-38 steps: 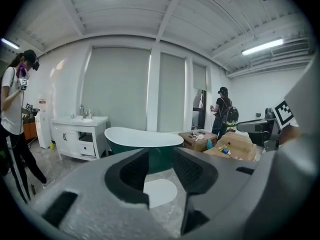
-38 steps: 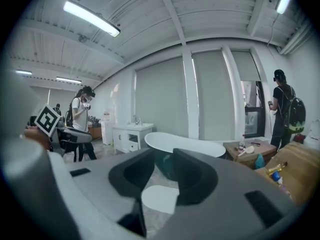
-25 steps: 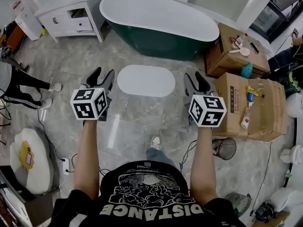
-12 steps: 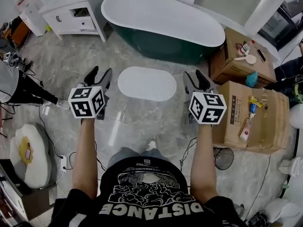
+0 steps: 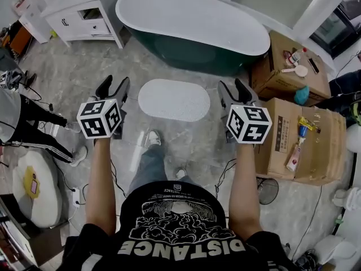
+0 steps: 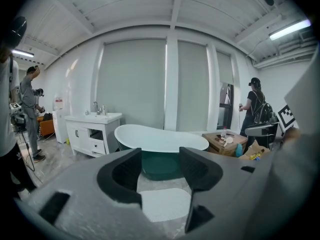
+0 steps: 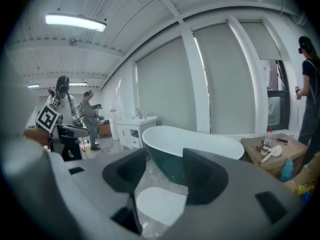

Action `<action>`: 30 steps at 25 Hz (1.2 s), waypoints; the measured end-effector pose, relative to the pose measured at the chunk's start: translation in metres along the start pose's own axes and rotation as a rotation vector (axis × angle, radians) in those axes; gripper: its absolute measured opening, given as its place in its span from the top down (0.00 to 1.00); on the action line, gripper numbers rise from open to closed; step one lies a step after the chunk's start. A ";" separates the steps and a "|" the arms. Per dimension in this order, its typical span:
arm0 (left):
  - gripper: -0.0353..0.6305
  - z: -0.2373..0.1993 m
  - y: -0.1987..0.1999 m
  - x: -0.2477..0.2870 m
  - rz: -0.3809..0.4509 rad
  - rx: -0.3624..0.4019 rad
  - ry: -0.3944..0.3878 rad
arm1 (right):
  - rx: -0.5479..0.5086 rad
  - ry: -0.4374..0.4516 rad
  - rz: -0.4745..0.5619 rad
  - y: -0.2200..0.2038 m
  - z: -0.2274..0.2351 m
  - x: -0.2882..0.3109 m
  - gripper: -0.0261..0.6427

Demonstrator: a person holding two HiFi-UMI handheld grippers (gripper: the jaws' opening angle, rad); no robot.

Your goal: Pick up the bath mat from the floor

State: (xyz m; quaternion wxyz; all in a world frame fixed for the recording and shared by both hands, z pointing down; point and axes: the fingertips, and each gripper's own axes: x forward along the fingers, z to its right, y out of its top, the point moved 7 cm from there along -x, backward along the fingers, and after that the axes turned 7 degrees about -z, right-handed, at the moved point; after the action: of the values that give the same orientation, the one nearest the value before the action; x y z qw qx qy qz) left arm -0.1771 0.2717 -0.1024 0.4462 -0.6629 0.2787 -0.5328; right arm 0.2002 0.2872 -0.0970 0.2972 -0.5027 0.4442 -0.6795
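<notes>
My left claw [image 5: 111, 84] stands apart and empty. My right claw [image 5: 236, 87] has just been opening, with nothing between its jaws. The white bath mat [image 5: 174, 99] lies flat on the floor [image 5: 79, 75], beside the bathtub [image 5: 192, 16].

A grey marbled floor [image 5: 79, 78] is carrying a bathroom set, with a white oval bath mat [image 5: 174, 99] lying flat at its centre. A white-and-green bathtub [image 5: 192, 27] is standing just beyond the mat at 12 o'clock, and a white vanity cabinet [image 5: 84, 13] is sitting at 10 o'clock. A small cardboard box [image 5: 282, 66] is resting at 2 o'clock and a larger cardboard box [image 5: 307, 137] at 3 o'clock. A wire basket [image 5: 271, 192] is standing at 5 o'clock. At 7 o'clock, a power strip [image 5: 78, 197] is lying beside a round white cushion [image 5: 42, 199].
</notes>
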 end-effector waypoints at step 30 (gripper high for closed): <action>0.55 -0.163 0.018 0.284 -0.205 -0.020 -0.185 | 0.081 -0.133 -0.228 0.023 0.005 0.268 0.57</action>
State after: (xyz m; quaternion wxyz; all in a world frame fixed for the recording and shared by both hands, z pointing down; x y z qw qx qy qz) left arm -0.2519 -0.0246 0.0170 0.4063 -0.7388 0.1724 -0.5094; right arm 0.1190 0.0479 -0.0049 0.2669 -0.5815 0.3357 -0.6913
